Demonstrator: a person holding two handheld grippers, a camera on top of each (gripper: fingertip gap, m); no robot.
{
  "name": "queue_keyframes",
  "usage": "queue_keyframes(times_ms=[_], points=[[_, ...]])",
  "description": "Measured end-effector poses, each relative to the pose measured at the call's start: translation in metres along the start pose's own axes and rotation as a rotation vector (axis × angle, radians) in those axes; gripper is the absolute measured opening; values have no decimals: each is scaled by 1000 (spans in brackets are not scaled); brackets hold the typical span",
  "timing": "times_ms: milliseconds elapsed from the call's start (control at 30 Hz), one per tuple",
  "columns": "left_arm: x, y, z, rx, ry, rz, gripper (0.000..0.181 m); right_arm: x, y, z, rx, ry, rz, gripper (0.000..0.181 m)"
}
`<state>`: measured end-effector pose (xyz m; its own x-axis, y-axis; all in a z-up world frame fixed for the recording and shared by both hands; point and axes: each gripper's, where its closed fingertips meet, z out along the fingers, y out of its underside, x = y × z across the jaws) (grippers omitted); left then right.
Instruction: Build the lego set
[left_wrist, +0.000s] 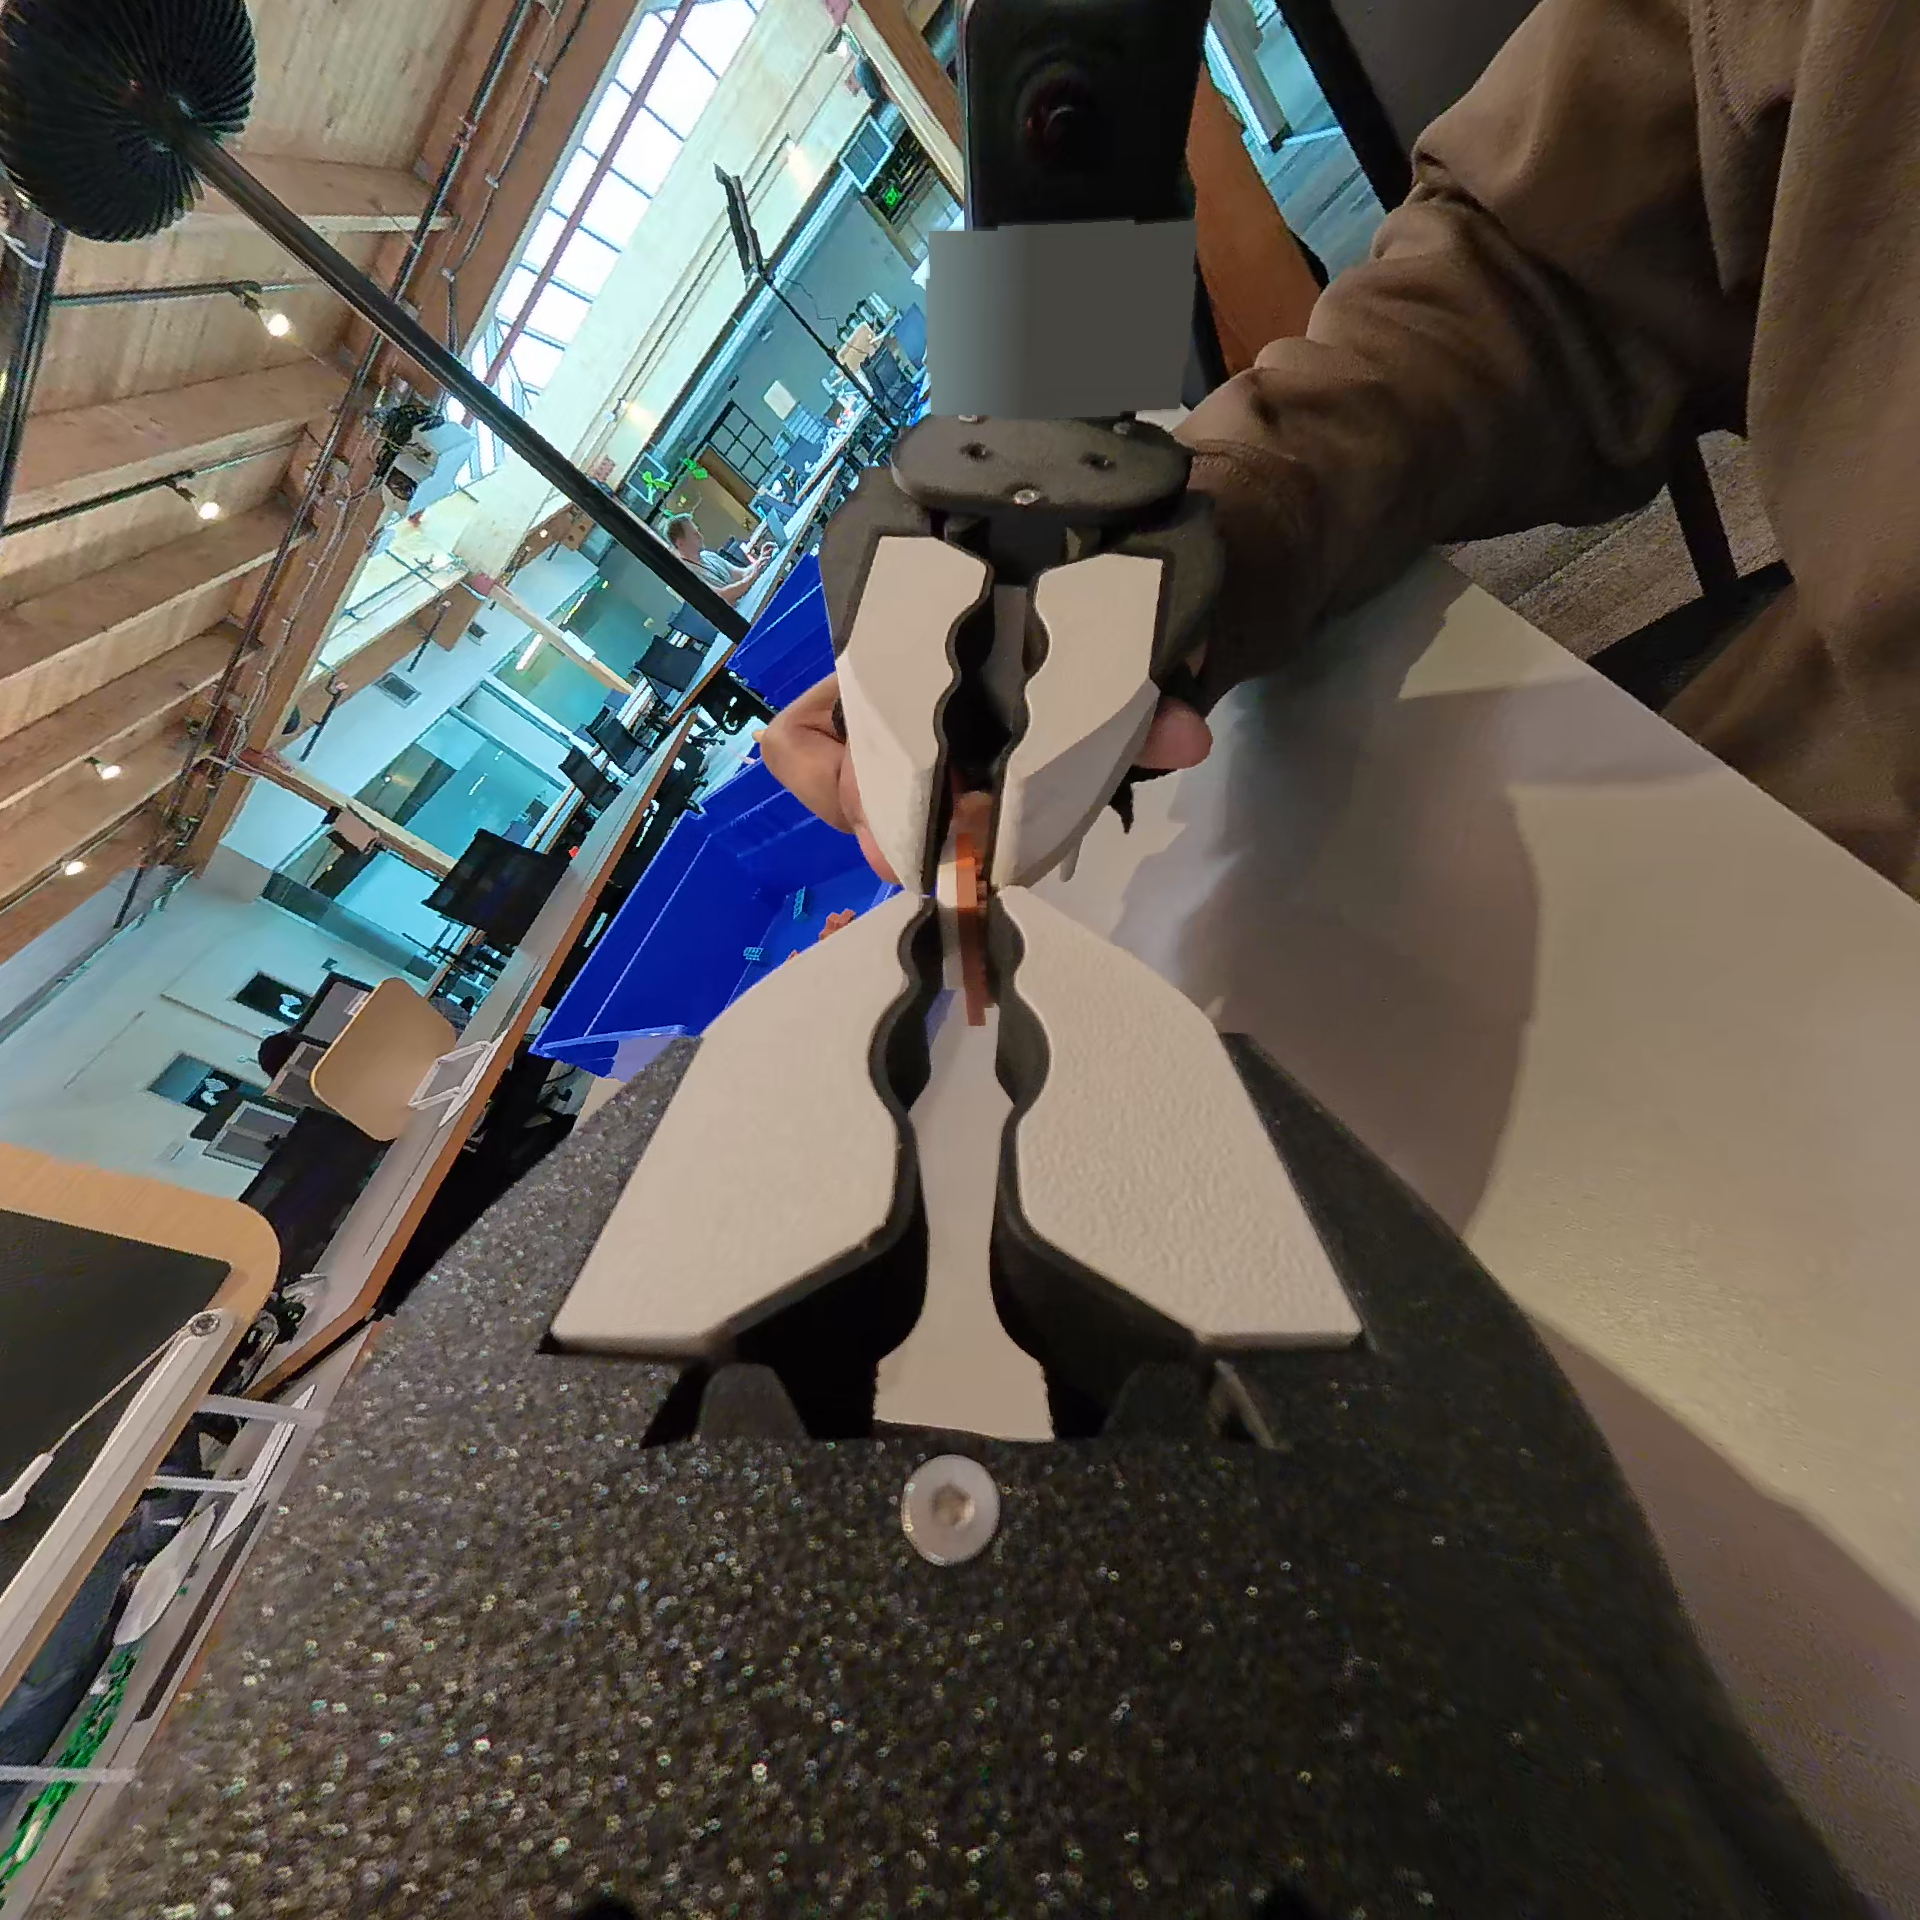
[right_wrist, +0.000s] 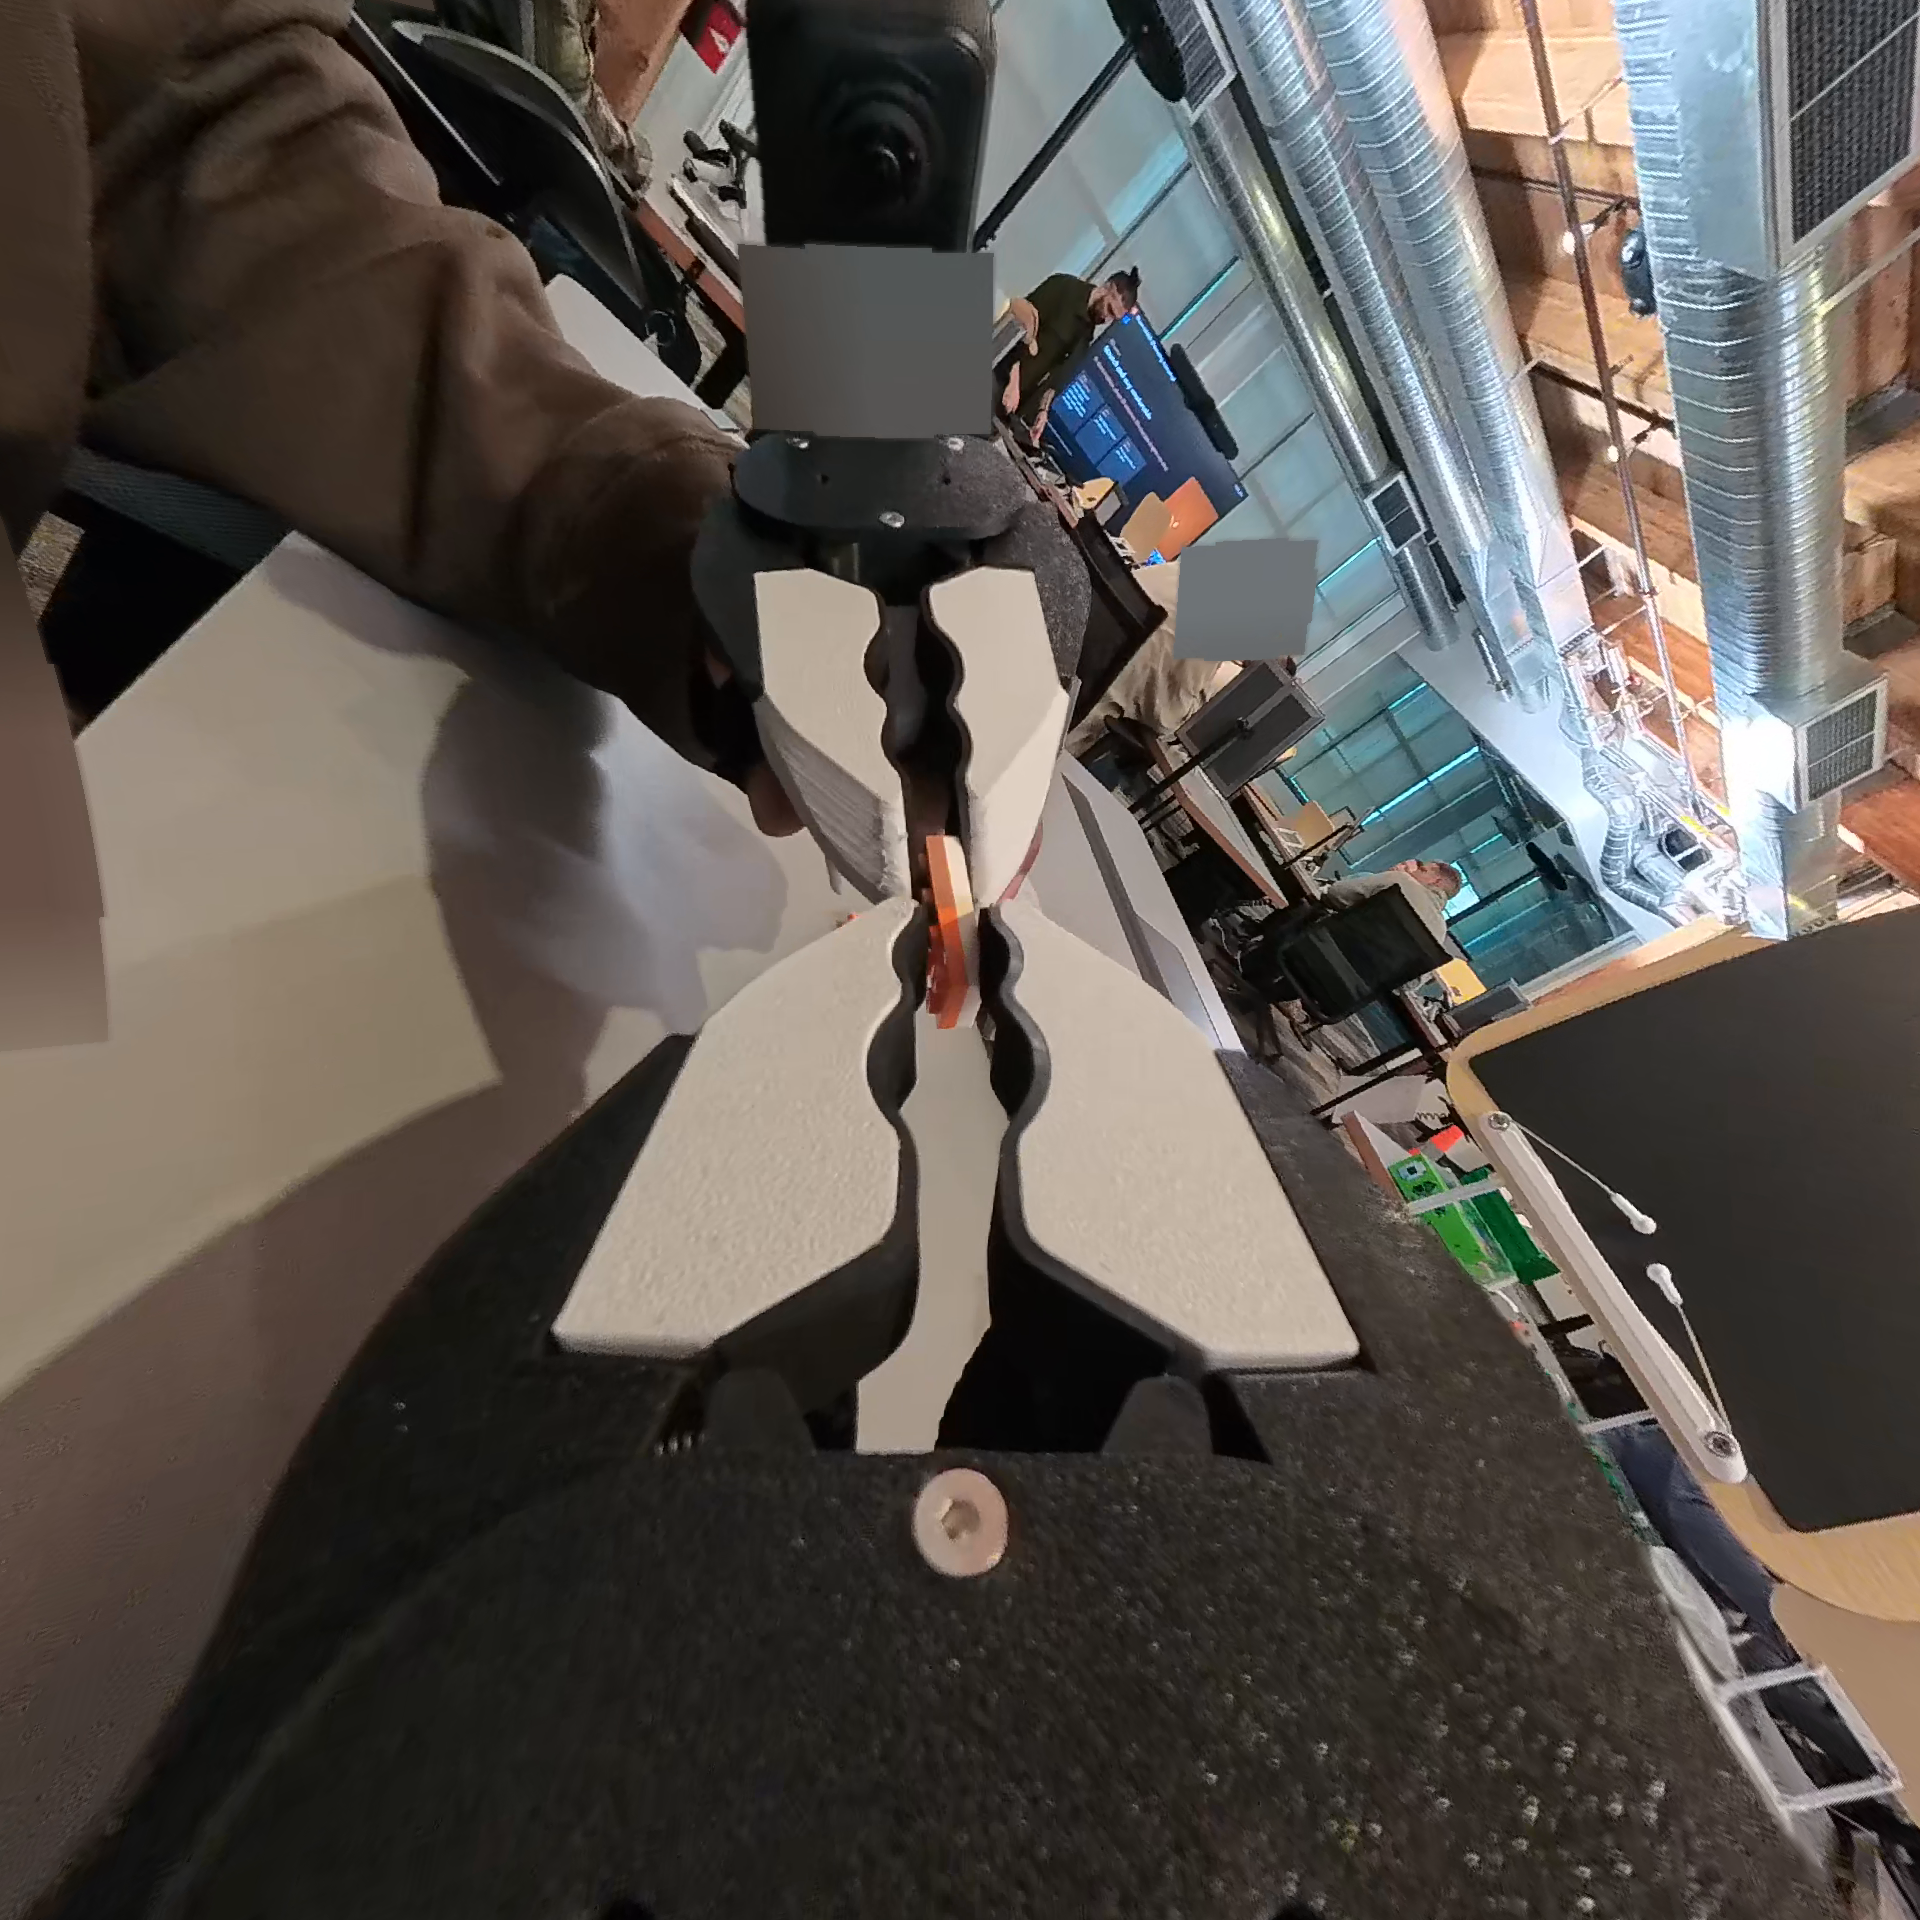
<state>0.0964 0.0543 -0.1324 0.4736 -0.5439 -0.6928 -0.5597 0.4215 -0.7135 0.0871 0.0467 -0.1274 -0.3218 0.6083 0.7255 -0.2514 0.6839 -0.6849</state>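
Claws tip-to-tip: left claw (left_wrist: 961, 914) & right claw (right_wrist: 948, 920) pinching orange-white lego piece (right_wrist: 948, 971).

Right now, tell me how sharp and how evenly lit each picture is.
Left wrist view: the left claw and the orange brick are sharp; the skylight is blown out, and soft shadows lie on the white table; lines bow from the wide lens. Right wrist view: the right claw is crisp, while the table at the left edge is smeared.
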Motion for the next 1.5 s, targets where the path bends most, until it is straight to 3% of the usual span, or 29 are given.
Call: queue_keyframes(times_ms=[333, 433, 567, 1067, 1333, 1500], points=[[-7, 4, 1, -6, -37, -49, 9, 8, 3, 0, 7, 56, -8, 11], [-9, 6, 1, -8, -41, -78, 9, 8, 4, 1, 11, 56, 7, 25], [-8, 2, -1, 27, -27, -103, 9, 7, 7, 3, -3, 47, 25, 30], [2, 5, -6, 88, 88, -234, 9, -9, 18, 4, 13, -98, 211, 9], [1, 10, -4, 64, 57, -205, 10, -9, 22, 3, 11, -127, 277, 8], [2, 19, -9, 0, 43, -117, 29, -16, 22, 5, 20, -187, 351, 8]])
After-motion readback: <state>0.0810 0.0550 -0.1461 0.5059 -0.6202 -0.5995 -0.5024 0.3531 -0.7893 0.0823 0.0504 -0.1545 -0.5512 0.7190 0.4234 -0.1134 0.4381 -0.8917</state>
